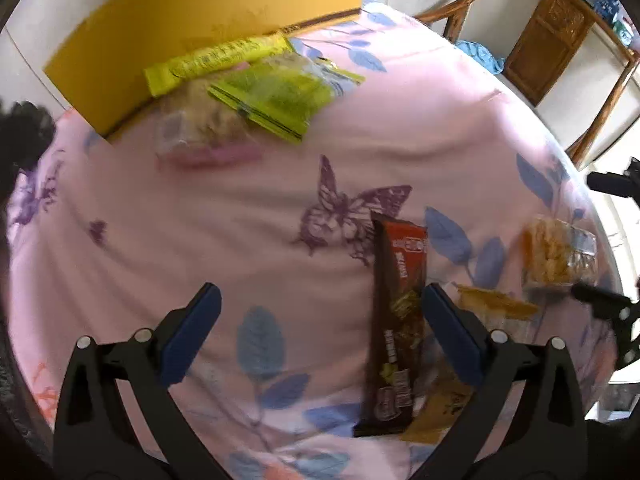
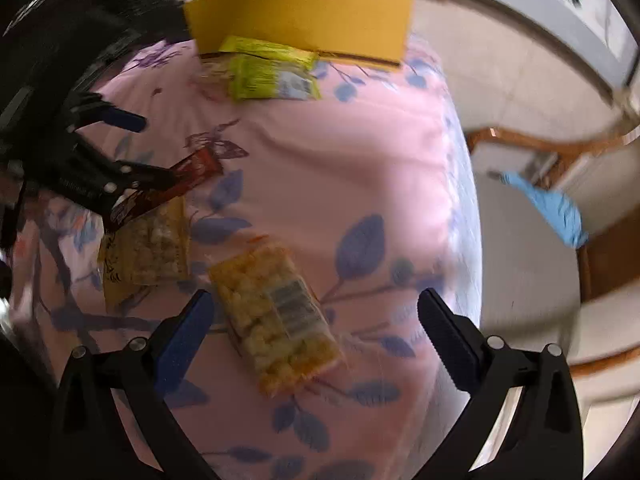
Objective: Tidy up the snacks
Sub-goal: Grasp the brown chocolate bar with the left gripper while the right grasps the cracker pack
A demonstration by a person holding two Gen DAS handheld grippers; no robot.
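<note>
My left gripper (image 1: 320, 296) is open over the pink cloth. A brown chocolate bar (image 1: 400, 320) lies between its jaws, close to the right finger, with nothing pressing on it. The bar partly covers a yellow packet (image 1: 440, 412). In the right wrist view, my right gripper (image 2: 316, 304) stands wide open over a clear pack of yellow puffs (image 2: 272, 316), untouched by its pads. To the left in that view are the left gripper (image 2: 152, 148), the bar (image 2: 192, 168) and the yellow packet (image 2: 144, 248). The yellow box (image 1: 200, 20) stands at the far side.
Green packets (image 1: 280, 96) and a clear pack with pink trim (image 1: 200, 136) lie in front of the box. The round table's edge (image 2: 468, 200) falls away on the right. Beyond it are a wooden cabinet (image 1: 548, 36) and a blue cloth (image 2: 556, 208).
</note>
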